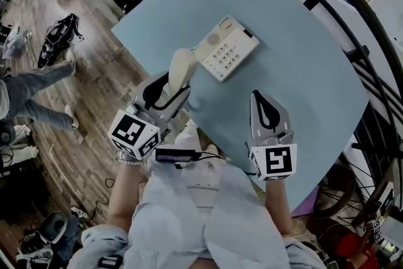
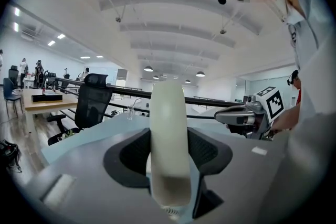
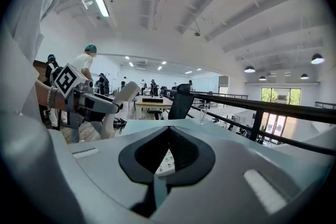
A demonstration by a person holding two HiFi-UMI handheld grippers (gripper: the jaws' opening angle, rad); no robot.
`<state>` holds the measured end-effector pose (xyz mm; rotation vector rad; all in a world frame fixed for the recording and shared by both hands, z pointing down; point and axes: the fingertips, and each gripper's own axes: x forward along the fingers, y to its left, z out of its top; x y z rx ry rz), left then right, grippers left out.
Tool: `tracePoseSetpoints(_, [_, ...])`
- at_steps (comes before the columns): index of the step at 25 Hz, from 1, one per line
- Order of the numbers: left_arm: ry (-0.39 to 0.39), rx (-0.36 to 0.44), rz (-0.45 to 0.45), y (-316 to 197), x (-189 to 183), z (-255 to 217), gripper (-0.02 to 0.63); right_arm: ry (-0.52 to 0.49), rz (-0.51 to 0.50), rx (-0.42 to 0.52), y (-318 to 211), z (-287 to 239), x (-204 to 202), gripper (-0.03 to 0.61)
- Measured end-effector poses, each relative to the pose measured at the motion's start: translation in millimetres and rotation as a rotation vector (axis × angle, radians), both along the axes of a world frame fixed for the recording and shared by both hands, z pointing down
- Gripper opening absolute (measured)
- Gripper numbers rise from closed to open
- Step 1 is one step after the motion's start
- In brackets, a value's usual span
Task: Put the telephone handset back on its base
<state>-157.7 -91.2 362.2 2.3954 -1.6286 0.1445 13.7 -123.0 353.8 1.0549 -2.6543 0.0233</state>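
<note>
Handset held beside its base
Left claw [image 1: 170, 90] clamps the handset [image 1: 181, 69], lifted just beside the base [image 1: 227, 48]; right claw [image 1: 261, 97] is closed, empty. Align it along the base's keyless side, lower flat, then release.

From where I stand, nothing can be read. The phone [image 1: 225, 47] has a keypad [image 1: 221, 57], but the marks on its keys are too small to make out. The left cube [image 1: 134, 133] and right cube [image 1: 273, 160] carry only black-and-white square patterns, not letters or numbers.
</note>
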Motion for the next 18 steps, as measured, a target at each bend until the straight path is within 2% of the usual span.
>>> tracePoseSetpoints(18, [-0.005, -0.052, 0.155, -79.6, -11.4, 29.9, 0.218, 0.024, 0.175, -0.027, -38.2, 16.0, -7.0, 0.005])
